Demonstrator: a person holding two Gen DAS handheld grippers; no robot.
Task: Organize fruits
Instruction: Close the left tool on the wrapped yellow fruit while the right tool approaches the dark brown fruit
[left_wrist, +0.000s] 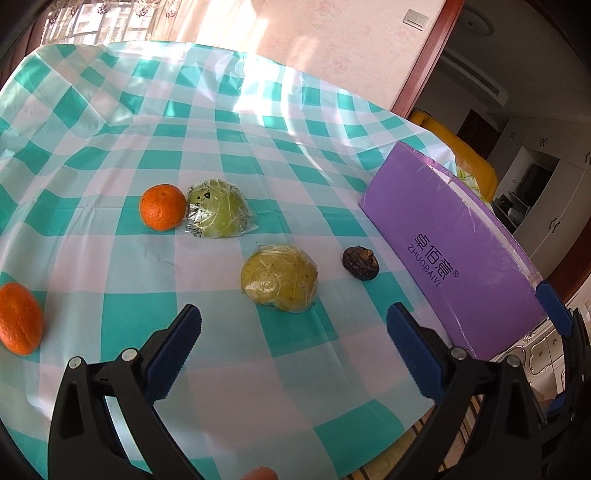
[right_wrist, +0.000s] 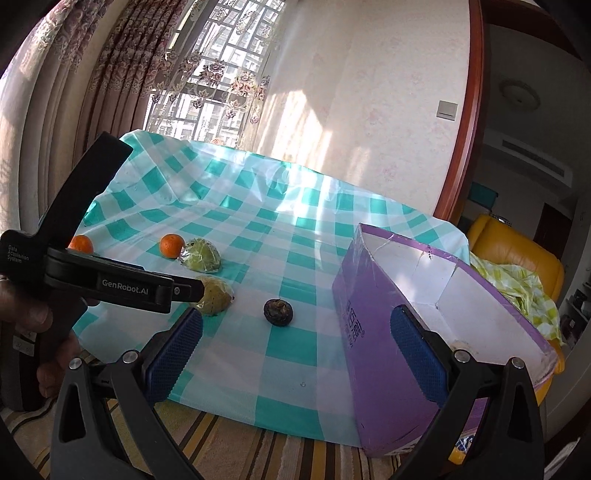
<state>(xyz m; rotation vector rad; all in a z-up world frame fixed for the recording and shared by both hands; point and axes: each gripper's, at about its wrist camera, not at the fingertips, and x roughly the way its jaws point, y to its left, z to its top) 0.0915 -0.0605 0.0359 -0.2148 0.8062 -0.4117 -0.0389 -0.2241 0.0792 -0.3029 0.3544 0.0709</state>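
Teal-and-white checked tablecloth (left_wrist: 258, 155), seen from left wrist: two round oranges (left_wrist: 162, 207), two plastic-wrapped green pears (left_wrist: 279, 277), one dark wrinkled fruit (left_wrist: 361, 263), beside purple cardboard box (left_wrist: 454, 258). Left gripper (left_wrist: 293, 325) fingers spread apart, empty. From right wrist: right gripper (right_wrist: 295, 328) likewise spread wide, empty, near box's open white interior.

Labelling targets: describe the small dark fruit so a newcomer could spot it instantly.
Find the purple box at the table's right edge. On the checked cloth just beside its printed side sits the dark fruit, apart from everything else. It is the smallest piece, brown-black and wrinkled, and unlike the nearby wrapped pear it has no plastic.
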